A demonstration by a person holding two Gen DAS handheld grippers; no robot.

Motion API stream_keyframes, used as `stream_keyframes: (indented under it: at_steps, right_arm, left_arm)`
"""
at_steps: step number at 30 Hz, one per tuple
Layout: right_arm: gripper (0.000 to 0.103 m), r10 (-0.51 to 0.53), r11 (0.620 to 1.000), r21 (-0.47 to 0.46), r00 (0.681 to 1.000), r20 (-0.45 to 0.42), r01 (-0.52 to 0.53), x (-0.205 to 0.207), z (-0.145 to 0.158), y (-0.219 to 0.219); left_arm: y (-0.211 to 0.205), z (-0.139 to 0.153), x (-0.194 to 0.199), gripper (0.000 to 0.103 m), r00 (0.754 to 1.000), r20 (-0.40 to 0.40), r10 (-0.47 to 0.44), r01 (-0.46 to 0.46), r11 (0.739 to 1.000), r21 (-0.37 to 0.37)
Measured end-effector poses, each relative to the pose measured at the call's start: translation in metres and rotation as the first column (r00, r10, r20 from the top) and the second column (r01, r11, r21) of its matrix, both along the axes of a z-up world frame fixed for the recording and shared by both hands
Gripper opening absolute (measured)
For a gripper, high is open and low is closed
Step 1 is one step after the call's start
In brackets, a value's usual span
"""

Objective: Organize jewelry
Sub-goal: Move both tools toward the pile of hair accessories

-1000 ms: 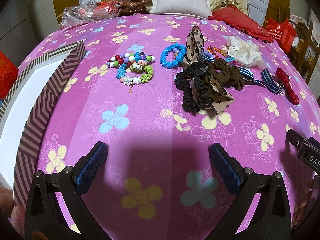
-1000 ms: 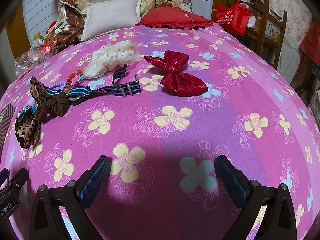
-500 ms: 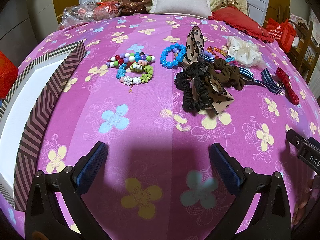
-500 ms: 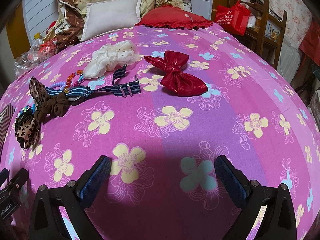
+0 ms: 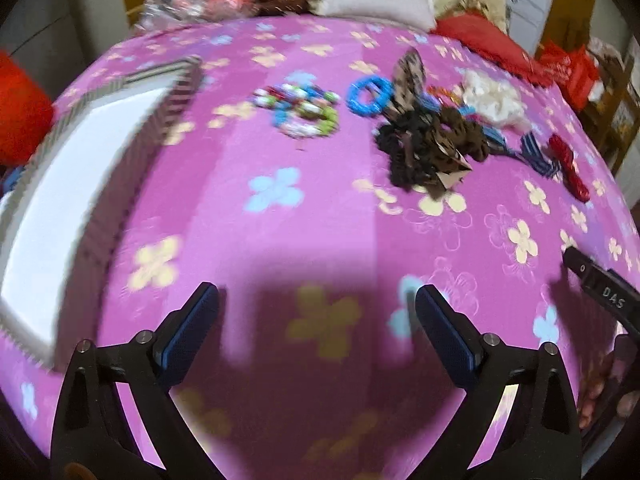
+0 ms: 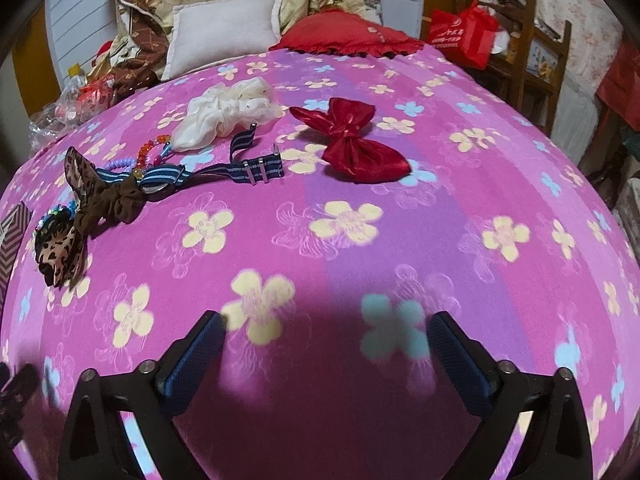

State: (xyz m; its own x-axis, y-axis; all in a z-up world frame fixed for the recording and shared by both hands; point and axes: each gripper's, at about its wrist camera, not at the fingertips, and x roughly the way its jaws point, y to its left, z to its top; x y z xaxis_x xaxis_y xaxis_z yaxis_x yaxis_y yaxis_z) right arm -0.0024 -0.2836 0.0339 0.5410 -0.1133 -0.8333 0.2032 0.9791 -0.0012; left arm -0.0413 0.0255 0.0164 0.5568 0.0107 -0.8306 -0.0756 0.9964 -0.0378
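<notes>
Jewelry lies on a pink flowered bedspread (image 5: 320, 208). In the blurred left wrist view I see mixed bead bracelets (image 5: 300, 110), a blue bead bracelet (image 5: 370, 96), dark and leopard scrunchies (image 5: 428, 148) and a white box with striped rim (image 5: 60, 208) at left. My left gripper (image 5: 316, 308) is open and empty, well short of them. In the right wrist view lie a red bow (image 6: 352, 140), a cream scrunchie (image 6: 228, 114), a blue striped watch (image 6: 208, 170) and a brown scrunchie (image 6: 116, 200). My right gripper (image 6: 326, 332) is open and empty.
Pillows (image 6: 224, 32) and a red cushion (image 6: 348, 36) lie at the head of the bed. A red bag (image 6: 464, 36) and wooden furniture (image 6: 548, 60) stand at the right. The right gripper's body (image 5: 600, 284) shows at the left view's right edge.
The left gripper has moved, blurring its view; the box and jewelry have shifted right in the frame. The right gripper has shifted slightly. Both stay open.
</notes>
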Motion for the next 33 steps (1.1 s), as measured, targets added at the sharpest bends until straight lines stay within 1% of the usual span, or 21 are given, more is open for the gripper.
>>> stream_keyframes:
  at_steps: [1,2,3,6,9,11,13,17,22,28,33]
  right_arm:
    - [0.093,-0.002,1.000,-0.007,1.000,0.014,0.002,-0.005,0.003,0.002]
    - [0.088,-0.001,1.000,-0.008,1.000,0.029,0.001,-0.010,0.005,0.004]
    - [0.085,-0.002,1.000,-0.003,0.999,0.042,0.002,-0.015,0.008,0.006]
    - [0.084,-0.007,0.999,0.053,0.998,0.066,0.003,-0.035,0.017,0.012]
    - [0.083,0.014,0.996,0.083,0.997,0.070,-0.019,-0.049,0.025,0.021]
    - [0.083,0.040,0.996,0.071,0.996,0.077,-0.045,-0.059,0.032,0.029]
    - [0.083,0.061,0.996,0.058,0.994,0.093,-0.067,-0.068,0.039,0.036]
    - [0.083,0.093,0.995,0.023,0.986,0.135,-0.097,-0.082,0.054,0.046]
    - [0.083,0.128,0.992,-0.011,0.978,0.163,-0.128,-0.096,0.069,0.060]
    - [0.083,0.163,0.987,-0.042,0.973,0.163,-0.158,-0.104,0.075,0.072]
    - [0.083,0.160,0.987,-0.039,0.974,0.163,-0.156,-0.109,0.078,0.073]
  left_arm:
    - [0.003,0.006,-0.008,0.099,1.000,0.026,0.010,-0.010,1.000,0.012]
    - [0.005,0.013,-0.016,0.099,0.998,0.055,0.015,-0.016,0.999,0.028]
    - [0.007,0.019,-0.023,0.099,0.997,0.078,0.017,-0.020,0.999,0.039]
    - [0.009,0.042,-0.045,0.099,0.985,0.171,0.031,-0.043,0.997,0.070]
    - [0.010,0.060,-0.060,0.099,0.972,0.232,0.033,-0.052,0.996,0.078]
    - [0.009,0.070,-0.068,0.099,0.963,0.266,0.033,-0.058,0.994,0.089]
    - [0.006,0.078,-0.075,0.099,0.959,0.283,0.024,-0.051,0.995,0.089]
    - [0.002,0.089,-0.089,0.099,0.955,0.298,0.001,-0.028,0.996,0.086]
    - [-0.001,0.091,-0.098,0.099,0.962,0.272,-0.027,0.003,0.996,0.089]
    - [0.001,0.089,-0.106,0.099,0.967,0.252,-0.049,0.027,0.996,0.090]
    - [0.000,0.086,-0.111,0.098,0.970,0.233,-0.070,0.052,0.995,0.084]
